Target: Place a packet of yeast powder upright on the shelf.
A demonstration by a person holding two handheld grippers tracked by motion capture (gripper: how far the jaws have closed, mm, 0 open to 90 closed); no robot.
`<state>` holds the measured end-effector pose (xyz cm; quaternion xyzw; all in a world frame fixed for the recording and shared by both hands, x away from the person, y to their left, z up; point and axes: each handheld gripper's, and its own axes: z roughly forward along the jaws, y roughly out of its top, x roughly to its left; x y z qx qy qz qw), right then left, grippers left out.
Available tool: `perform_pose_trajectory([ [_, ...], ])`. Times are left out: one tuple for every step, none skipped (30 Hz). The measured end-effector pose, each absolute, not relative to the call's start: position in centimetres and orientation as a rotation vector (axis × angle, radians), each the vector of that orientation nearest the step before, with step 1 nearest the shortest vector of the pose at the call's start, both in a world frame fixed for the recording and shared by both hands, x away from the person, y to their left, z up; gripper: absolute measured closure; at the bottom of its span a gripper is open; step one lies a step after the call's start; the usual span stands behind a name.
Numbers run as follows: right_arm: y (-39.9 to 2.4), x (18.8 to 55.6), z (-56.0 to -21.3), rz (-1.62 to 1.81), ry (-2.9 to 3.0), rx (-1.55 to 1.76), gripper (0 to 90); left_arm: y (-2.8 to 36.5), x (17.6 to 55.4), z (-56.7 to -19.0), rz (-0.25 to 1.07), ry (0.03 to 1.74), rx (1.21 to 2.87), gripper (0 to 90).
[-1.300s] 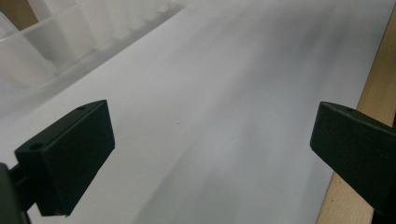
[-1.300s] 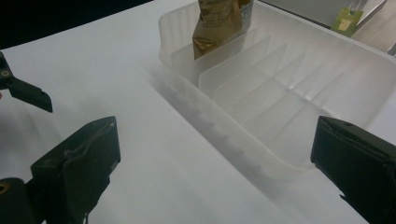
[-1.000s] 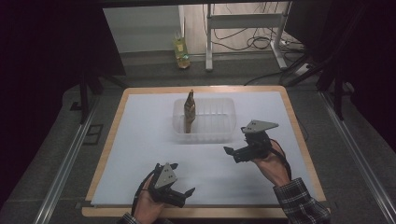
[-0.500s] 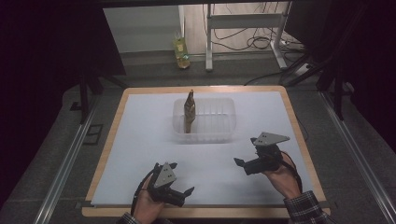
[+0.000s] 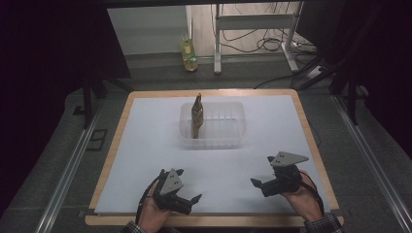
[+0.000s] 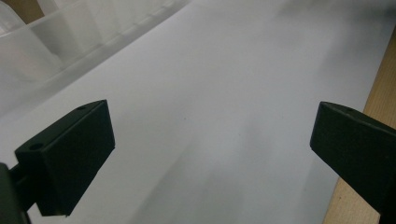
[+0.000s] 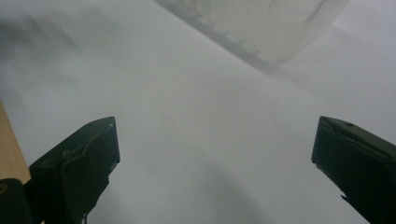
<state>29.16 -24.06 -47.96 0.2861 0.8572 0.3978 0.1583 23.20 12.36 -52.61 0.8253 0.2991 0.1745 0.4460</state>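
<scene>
A: Where's the piece?

B: The brown tapered object (image 5: 197, 116) stands upright in the clear plastic tub (image 5: 228, 138). Your left claw (image 5: 187, 194) and right claw (image 5: 260, 184) gape wide, empty, low on the desk (image 5: 145, 126).

A: Next?

B: Probably reach forward to the tub.

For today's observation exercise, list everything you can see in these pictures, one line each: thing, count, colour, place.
Container: one, clear plastic, far middle of the white surface.
Brown object: one, brown, upright at the container's left end; what it is cannot be told.
White surface: one, white, covering the table top.
Table: one, light wood rim, centre of the high view.
Bottle: one, yellowish, on the floor beyond the table.
Cables: several, dark, on the floor by a metal frame.
Left gripper: one, black, open, near edge.
Right gripper: one, black, open, near edge at right.
</scene>
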Motion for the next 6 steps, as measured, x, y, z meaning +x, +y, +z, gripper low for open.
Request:
perform_pose_trajectory([
  [-24.23, 28.98, -48.29, 1.123, 2.458, 0.820, 1.0, 12.37, 23.22, -52.62, 0.433, 0.743, 2.046, 0.0],
  [-24.36, 28.84, -48.56, 1.109, 2.466, 0.822, 1.0, 12.37, 23.22, -52.62, 0.433, 0.744, 2.046, 0.0],
  [-24.44, 28.75, -48.75, 1.100, 2.468, 0.824, 1.0, 12.36, 23.23, -52.61, 0.432, 0.743, 2.047, 0.0],
  [-24.59, 28.67, -49.01, 1.081, 2.472, 0.822, 1.0, 12.35, 23.24, -52.59, 0.433, 0.742, 2.048, 0.0],
  [-24.65, 28.63, -49.11, 1.073, 2.473, 0.822, 1.0, 12.32, 23.25, -52.56, 0.435, 0.741, 2.048, 0.0],
  [-24.75, 28.61, -49.20, 1.067, 2.471, 0.819, 1.0, 12.32, 23.25, -52.56, 0.435, 0.741, 2.048, 0.0],
])
